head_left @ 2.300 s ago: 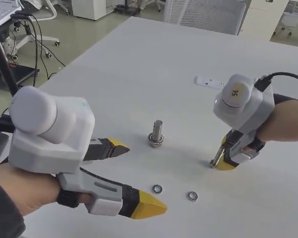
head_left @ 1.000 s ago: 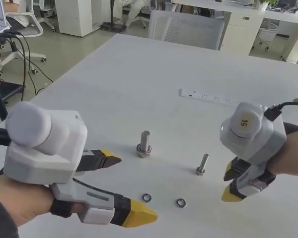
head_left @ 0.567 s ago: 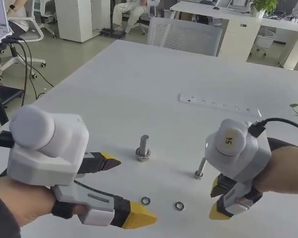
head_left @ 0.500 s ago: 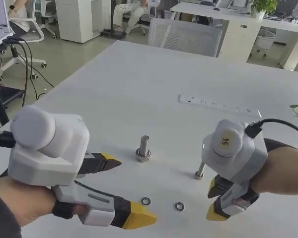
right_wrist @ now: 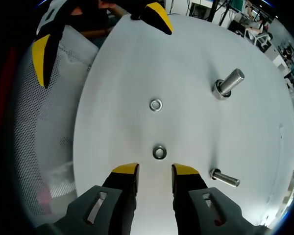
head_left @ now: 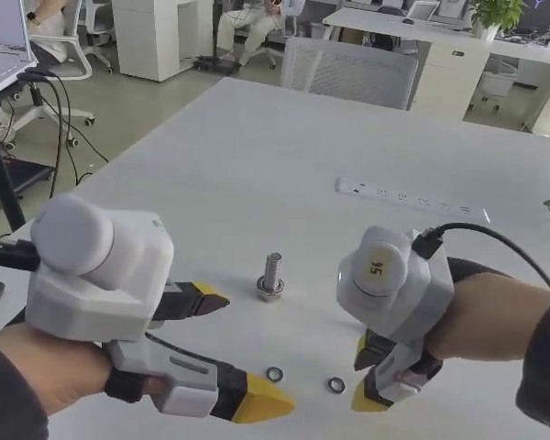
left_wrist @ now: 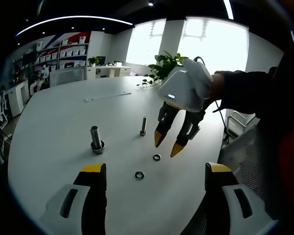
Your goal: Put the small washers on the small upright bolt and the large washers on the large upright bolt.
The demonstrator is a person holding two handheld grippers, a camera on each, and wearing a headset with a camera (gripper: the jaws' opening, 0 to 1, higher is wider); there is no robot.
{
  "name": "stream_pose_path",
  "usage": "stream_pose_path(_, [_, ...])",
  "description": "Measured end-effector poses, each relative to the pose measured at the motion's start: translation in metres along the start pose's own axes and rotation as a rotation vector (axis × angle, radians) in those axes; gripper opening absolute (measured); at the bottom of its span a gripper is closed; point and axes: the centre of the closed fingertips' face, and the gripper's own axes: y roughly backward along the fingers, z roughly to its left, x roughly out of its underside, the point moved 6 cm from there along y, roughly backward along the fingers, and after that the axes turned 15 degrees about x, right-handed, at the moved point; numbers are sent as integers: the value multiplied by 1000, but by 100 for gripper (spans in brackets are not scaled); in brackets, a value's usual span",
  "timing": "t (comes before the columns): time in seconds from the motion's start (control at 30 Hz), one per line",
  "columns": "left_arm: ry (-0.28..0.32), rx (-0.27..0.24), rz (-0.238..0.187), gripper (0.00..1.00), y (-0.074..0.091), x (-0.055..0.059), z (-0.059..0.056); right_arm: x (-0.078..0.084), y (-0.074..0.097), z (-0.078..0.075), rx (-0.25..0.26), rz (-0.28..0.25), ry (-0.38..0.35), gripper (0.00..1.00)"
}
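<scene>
The right gripper (head_left: 360,374) has come nearer, jaws parted beside a small silver ring washer (right_wrist: 159,152): pickup next. Left gripper (head_left: 243,350) gapes, empty.

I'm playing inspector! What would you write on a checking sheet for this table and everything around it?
Surface: white table, no spills seen.
Job's things: large bolt and small bolt upright; first washer and second washer lie flat, on neither bolt.
Clutter: white power strip.
Grippers: left gripper open wide; right gripper slightly open, tips near second washer.
Cables: black cable from right gripper.
Surroundings: mesh chair, plant, office beyond.
</scene>
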Motion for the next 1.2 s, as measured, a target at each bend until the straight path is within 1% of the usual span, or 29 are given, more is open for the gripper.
stream_pose_path(0.2, [-1, 1, 1, 82, -1, 0, 0, -6, -6, 0, -8, 3, 26, 27])
stream_pose_path(0.43, [-1, -1, -5, 82, -1, 1, 1, -10, -11, 0, -12, 9, 47, 26])
stream_pose_path(0.8, [2, -3, -11, 82, 0, 1, 0, -12, -14, 0, -12, 10, 76, 23])
stream_pose_path(1.0, [1, -3, -12, 82, 0, 0, -1, -9, -16, 0, -5, 22, 83, 21])
stream_pose_path(1.2, [0, -3, -15, 82, 1, 0, -1, -12, -15, 1, -4, 13, 87, 19])
